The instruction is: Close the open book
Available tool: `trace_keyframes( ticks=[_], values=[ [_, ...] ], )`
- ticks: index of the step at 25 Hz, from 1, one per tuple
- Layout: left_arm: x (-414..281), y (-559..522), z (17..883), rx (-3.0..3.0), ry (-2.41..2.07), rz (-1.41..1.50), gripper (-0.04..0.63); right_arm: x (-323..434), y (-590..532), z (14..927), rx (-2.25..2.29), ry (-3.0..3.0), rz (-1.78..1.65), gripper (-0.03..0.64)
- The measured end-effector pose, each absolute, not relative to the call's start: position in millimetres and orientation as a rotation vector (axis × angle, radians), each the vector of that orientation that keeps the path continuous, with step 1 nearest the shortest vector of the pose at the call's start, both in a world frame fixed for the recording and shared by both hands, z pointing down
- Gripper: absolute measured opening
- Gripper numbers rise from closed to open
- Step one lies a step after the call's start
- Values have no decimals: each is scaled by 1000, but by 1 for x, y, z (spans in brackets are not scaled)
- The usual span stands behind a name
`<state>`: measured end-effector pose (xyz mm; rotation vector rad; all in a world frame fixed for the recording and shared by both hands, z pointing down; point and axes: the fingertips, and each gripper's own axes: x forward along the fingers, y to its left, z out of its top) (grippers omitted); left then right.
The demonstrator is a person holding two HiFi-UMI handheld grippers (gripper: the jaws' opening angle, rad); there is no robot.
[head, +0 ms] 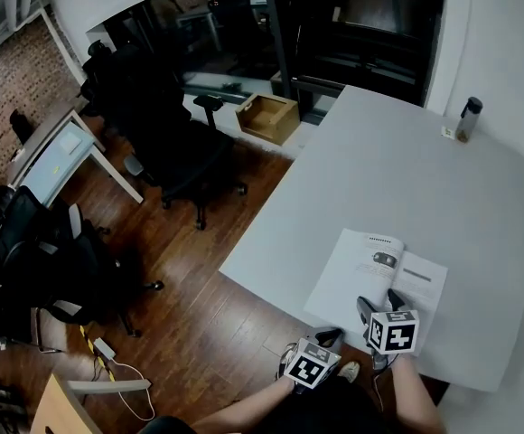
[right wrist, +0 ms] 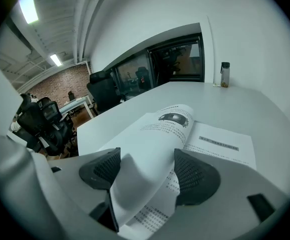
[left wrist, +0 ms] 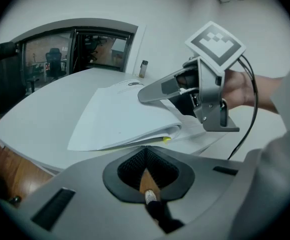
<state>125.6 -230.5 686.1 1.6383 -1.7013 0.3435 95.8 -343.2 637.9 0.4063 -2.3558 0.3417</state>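
An open white book (head: pixel 377 272) lies near the front edge of the grey table (head: pixel 407 179). Its left pages (right wrist: pixel 150 144) curl up off the stack. My right gripper (right wrist: pixel 147 171) is open wide with that curled page standing loose between its pads (right wrist: pixel 195 176). In the head view the right gripper (head: pixel 377 306) sits over the book's near edge. The left gripper (head: pixel 325 338) hangs just off the table's front edge, left of the book. Its jaws look shut and empty in the left gripper view (left wrist: pixel 146 156), level with the book's page edges (left wrist: pixel 135 134).
A dark bottle (head: pixel 468 118) stands at the table's far right corner. Black office chairs (head: pixel 176 156) and a cardboard box (head: pixel 267 117) are on the wooden floor to the left. The table's left edge runs diagonally beside the book.
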Motion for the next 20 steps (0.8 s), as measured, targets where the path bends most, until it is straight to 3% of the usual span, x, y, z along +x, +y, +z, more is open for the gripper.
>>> trace_keyframes(
  ticks=[20],
  values=[
    [103, -242, 650, 1601, -1928, 286, 5, 99, -355, 597, 376, -2436, 261, 333]
  ],
)
